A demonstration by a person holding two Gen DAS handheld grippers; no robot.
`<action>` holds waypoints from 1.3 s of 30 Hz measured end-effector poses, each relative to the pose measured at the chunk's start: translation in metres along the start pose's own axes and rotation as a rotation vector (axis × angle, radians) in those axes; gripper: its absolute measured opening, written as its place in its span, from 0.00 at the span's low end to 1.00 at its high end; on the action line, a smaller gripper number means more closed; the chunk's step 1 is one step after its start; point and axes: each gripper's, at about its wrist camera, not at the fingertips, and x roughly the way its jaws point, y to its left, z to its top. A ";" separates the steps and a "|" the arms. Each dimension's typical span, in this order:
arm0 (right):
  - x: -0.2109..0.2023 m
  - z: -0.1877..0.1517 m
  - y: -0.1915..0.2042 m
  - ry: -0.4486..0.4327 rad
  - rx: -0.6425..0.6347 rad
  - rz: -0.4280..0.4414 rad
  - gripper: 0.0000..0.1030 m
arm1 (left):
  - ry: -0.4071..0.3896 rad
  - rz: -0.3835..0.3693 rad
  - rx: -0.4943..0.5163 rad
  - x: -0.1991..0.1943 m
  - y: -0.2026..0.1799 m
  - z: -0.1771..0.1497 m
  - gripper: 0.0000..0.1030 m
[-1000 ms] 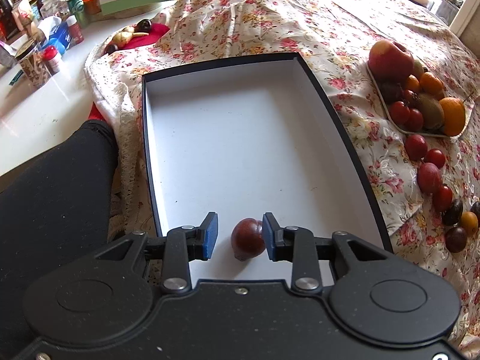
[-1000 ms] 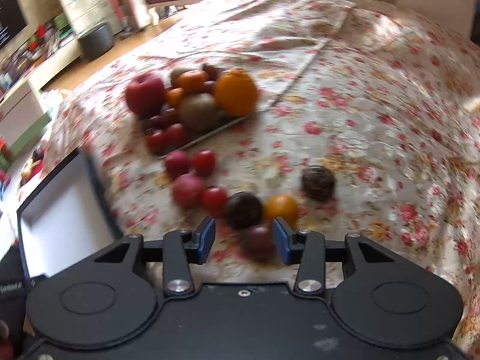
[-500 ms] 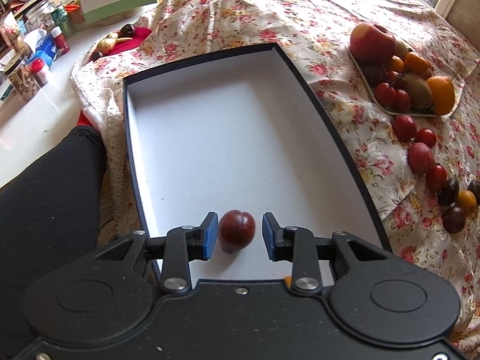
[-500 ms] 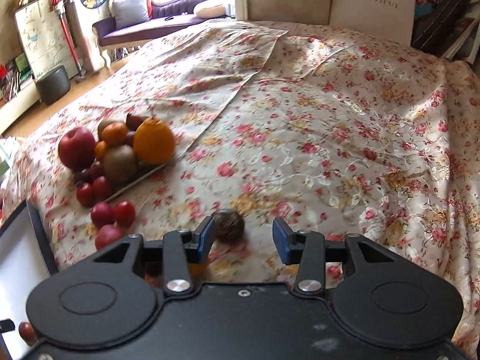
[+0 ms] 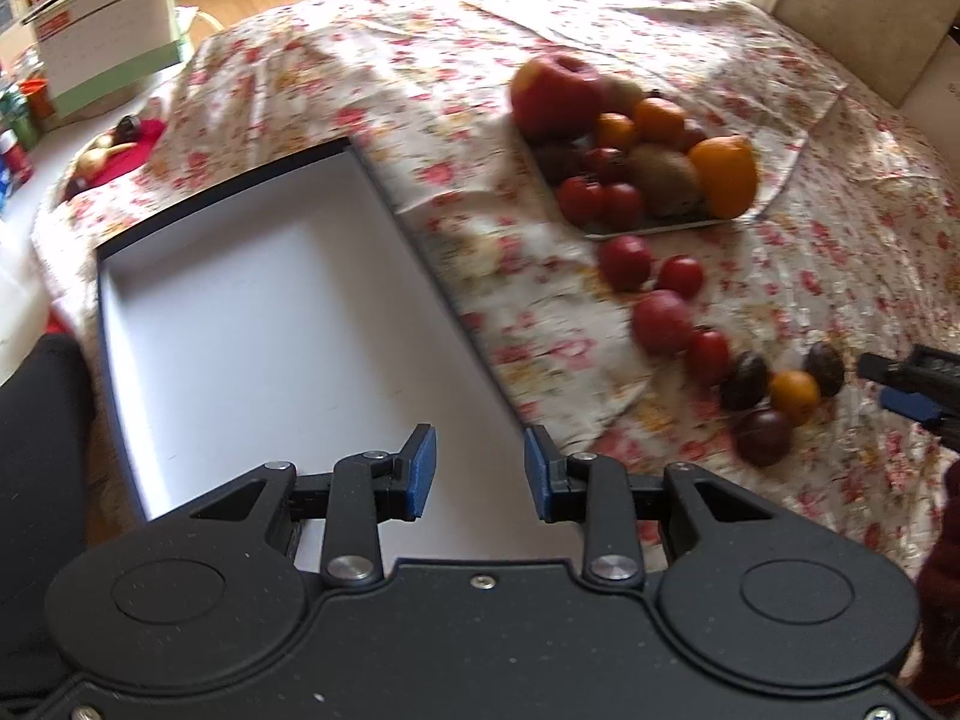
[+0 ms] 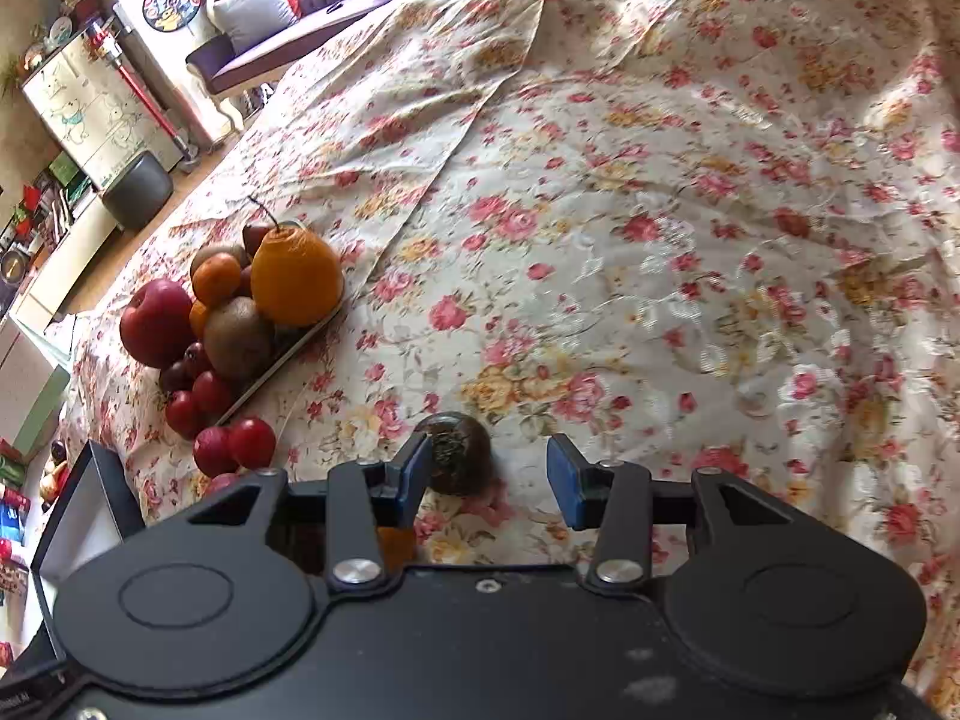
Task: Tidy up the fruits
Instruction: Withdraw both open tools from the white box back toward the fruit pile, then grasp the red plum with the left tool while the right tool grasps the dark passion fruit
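Observation:
A white box with dark rim lies on the floral cloth; its visible floor is bare. My left gripper is open and empty over the box's near right edge. A plate holds an apple, oranges, a kiwi and small red fruits. Loose red, dark and orange fruits trail from it. My right gripper is open around a dark round fruit on the cloth, which sits against the left pad. The right gripper also shows in the left wrist view.
The fruit plate and two loose red fruits lie left of the right gripper. A corner of the box shows lower left. A side table with bottles and a calendar stands beyond the box. A black-clad leg is at left.
My left gripper let go of the dark red fruit, pulled away and swung right; the fruit is out of view. My right gripper moved forward so the dark fruit sits between its fingers.

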 end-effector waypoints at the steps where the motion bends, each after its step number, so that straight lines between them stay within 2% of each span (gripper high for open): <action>1: 0.004 0.001 0.001 0.003 -0.006 0.005 0.44 | 0.004 -0.015 0.010 0.002 -0.008 0.004 0.40; 6: 0.017 0.001 0.015 0.019 -0.047 0.003 0.46 | 0.036 -0.097 0.056 0.022 -0.046 0.022 0.40; 11: 0.033 -0.001 0.024 0.025 -0.099 -0.040 0.46 | 0.048 -0.125 0.040 0.046 -0.068 0.037 0.40; 14: 0.044 -0.003 0.023 0.048 -0.102 -0.049 0.46 | 0.053 -0.121 0.025 0.061 -0.077 0.045 0.40; 19: 0.047 -0.004 0.019 0.036 -0.120 -0.034 0.47 | 0.064 -0.091 0.011 0.082 -0.084 0.053 0.40; 23: 0.048 -0.001 0.017 0.044 -0.124 -0.021 0.48 | 0.069 -0.091 -0.017 0.092 -0.082 0.058 0.45; 30: 0.048 0.004 0.010 0.059 -0.105 0.011 0.48 | 0.090 -0.076 -0.025 0.108 -0.087 0.061 0.46; 37: 0.050 -0.002 0.022 0.043 -0.154 -0.044 0.49 | 0.084 -0.061 0.007 0.113 -0.091 0.061 0.47; 39: 0.051 -0.004 0.027 0.040 -0.179 -0.072 0.45 | 0.072 -0.074 0.005 0.111 -0.090 0.059 0.46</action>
